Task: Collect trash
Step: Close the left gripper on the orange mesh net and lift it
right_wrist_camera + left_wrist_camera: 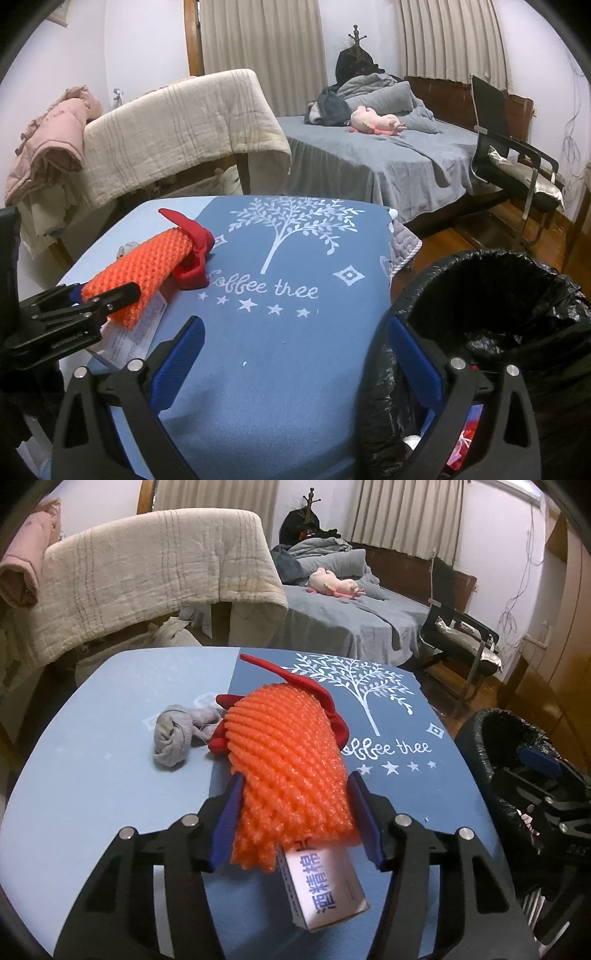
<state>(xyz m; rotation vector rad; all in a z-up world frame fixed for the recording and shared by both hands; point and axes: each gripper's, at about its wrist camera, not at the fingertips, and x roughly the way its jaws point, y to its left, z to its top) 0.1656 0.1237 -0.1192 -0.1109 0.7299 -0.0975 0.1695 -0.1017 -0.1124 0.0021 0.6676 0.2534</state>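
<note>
The orange foam net [291,771] lies between the blue fingers [227,825] of the left gripper [295,819], which close on its near end and hold it above the table [92,812]. A white box [325,886] with blue print sits under the net's near edge, on the table. Beyond the net lie a red cloth [332,716], partly covered by it, and a knotted grey cloth [177,734] to its left; whether the two cloths touch cannot be determined. The table cover carries a white tree print [288,229]. The right gripper [295,354] hovers over the table's right edge with its fingers [177,362] spread apart and nothing between them. The black-lined trash bin [491,306] stands just beside the table on the right, its mouth open. A bed [388,162], a chair [517,166] and a draped beige blanket [177,129] stand farther back.
</note>
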